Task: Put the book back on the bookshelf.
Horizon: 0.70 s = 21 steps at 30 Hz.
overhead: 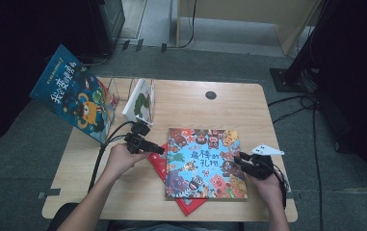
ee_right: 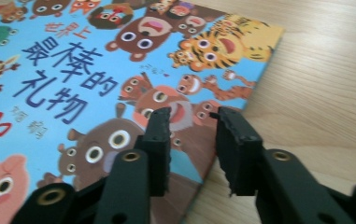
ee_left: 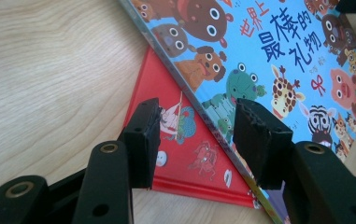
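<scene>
animal book betw. both grippers

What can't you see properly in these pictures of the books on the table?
- Red book: the animal book lies on it, so most of its cover is hidden in the high view; the left gripper view shows one corner.
- White book in the clear stand: too small in the high view to read.
- Animal book's bottom edge: the jaws block it in the right gripper view.
- Left gripper: the high view cannot show whether it touches a book.
</scene>
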{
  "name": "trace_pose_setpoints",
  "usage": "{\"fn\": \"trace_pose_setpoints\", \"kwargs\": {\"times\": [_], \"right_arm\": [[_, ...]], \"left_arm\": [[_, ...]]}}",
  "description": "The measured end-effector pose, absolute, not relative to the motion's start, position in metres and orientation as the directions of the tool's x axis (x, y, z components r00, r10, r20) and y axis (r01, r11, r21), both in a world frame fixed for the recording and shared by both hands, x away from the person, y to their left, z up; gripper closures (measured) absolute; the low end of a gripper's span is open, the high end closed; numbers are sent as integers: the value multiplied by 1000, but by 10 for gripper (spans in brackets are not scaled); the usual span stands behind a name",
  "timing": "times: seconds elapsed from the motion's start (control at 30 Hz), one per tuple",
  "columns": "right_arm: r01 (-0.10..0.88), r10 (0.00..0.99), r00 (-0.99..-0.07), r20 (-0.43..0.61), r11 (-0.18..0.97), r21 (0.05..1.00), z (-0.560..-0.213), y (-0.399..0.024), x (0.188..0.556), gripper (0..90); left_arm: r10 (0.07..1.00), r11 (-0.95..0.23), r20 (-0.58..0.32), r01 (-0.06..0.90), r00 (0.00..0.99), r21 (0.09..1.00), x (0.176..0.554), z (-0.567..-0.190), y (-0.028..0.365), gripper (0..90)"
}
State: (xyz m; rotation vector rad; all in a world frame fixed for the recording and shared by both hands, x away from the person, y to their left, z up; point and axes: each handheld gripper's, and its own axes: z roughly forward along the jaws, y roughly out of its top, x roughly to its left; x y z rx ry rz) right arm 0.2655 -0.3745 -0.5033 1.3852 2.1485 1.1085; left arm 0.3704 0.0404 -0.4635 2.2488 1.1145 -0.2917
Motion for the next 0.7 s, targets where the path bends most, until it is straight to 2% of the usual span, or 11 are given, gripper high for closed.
{"fn": "trace_pose_setpoints", "kwargs": {"times": [0.13, 0.33, 0.5, 0.7], "right_arm": [[614, 901, -422, 102, 201, 763, -503, -381, 264, 757], [634, 919, -380, 106, 175, 753, -505, -387, 266, 801], [643, 922, -376, 97, 184, 744, -506, -386, 268, 822], [666, 926, -354, 134, 149, 731, -506, -385, 268, 871]], "left_arm": [[648, -466, -432, 776, 627, 426, 369, -468, 35, 524], [635, -473, -427, 761, 643, 443, 366, -474, 29, 551], [617, -506, -422, 746, 664, 433, 361, -480, 23, 674], [611, -470, -475, 773, 634, 427, 357, -490, 23, 717]]}}
